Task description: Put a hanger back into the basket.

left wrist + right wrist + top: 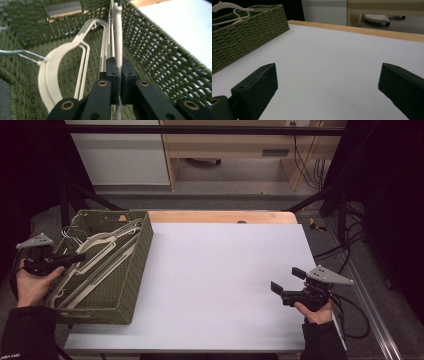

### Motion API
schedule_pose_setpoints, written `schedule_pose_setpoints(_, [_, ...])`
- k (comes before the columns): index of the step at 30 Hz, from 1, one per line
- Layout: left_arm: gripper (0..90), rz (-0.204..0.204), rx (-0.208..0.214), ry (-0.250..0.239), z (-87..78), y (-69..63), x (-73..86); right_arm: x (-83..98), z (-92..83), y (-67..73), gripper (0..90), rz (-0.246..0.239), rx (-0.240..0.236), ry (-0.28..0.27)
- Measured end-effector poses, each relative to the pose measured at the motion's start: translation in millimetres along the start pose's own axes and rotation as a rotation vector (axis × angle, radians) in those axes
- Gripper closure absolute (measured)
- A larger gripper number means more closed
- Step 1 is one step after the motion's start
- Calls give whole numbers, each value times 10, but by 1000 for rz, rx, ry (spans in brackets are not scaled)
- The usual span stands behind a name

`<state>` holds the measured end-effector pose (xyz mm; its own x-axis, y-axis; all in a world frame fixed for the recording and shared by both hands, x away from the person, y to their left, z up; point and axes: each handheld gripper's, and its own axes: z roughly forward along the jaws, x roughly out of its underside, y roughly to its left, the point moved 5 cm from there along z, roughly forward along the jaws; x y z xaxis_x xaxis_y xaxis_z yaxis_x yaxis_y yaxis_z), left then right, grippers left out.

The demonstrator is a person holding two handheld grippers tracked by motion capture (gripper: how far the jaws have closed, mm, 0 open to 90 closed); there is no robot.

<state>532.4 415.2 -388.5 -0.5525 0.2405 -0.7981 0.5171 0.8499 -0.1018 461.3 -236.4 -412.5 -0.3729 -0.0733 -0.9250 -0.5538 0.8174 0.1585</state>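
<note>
**A thin plastic hanger, pinched by its bar in the basket**

The left gripper (75, 256) sits at the left of the high view, reaching into the green woven basket (142, 247); in the left gripper view its jaws are closed tight on the straight bar of a cream hanger (118, 37), the bar running up the middle of the frame between the pads; a second hanger (53, 65) lies at the left of that frame on the basket floor, its wire hook (17, 53) pointing to the left edge.

The right gripper (289, 283) hovers over the bare white table (220, 270) at the lower right of the high view; its jaws stand wide apart with nothing between them.

How the held hanger is likely to handle: it looks light and fairly stiff, though the slim bar may flex a little under load; the plastic seems smooth, so a narrow pinch could let it swivel or slide between the pads; being long, it will probably swing about the grip point when lifted, and its hook or shoulders may catch on the other hanger or on the basket's weave; the hangers lie close together, so tangling is a fair risk.

Where to hold it: the present grip on the bar seems sound for lifting; a hold nearer the middle of the bar would balance it better; the free right gripper could take a shoulder or the neck below the hook to steady it once it clears the basket rim.
</note>
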Motion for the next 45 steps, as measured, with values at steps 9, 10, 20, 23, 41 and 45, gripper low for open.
schedule_pose_setpoints(9, [829, -111, -118, 39, 117, 114, 112, 2, 2, 0, 29, 0, -1, 0])
schedule_pose_setpoints(10, [821, -119, -148, 55, 118, 138, 137, 2, 3, 1, 29, 0, -1, 0])
schedule_pose_setpoints(20, [601, -183, -246, 96, 41, 215, 287, 29, 60, 23, 31, -1, -11, 14])
schedule_pose_setpoints(23, [546, -170, -267, 86, -11, 192, 268, 49, 76, 23, 32, -3, -14, 20])
schedule_pose_setpoints(41, [312, -37, -29, -251, -262, -867, -120, 53, 55, -17, 36, 1, -7, -1])
schedule_pose_setpoints(45, [233, -15, 50, -292, -173, -1144, -144, 43, 31, -14, 32, 11, -10, -6])
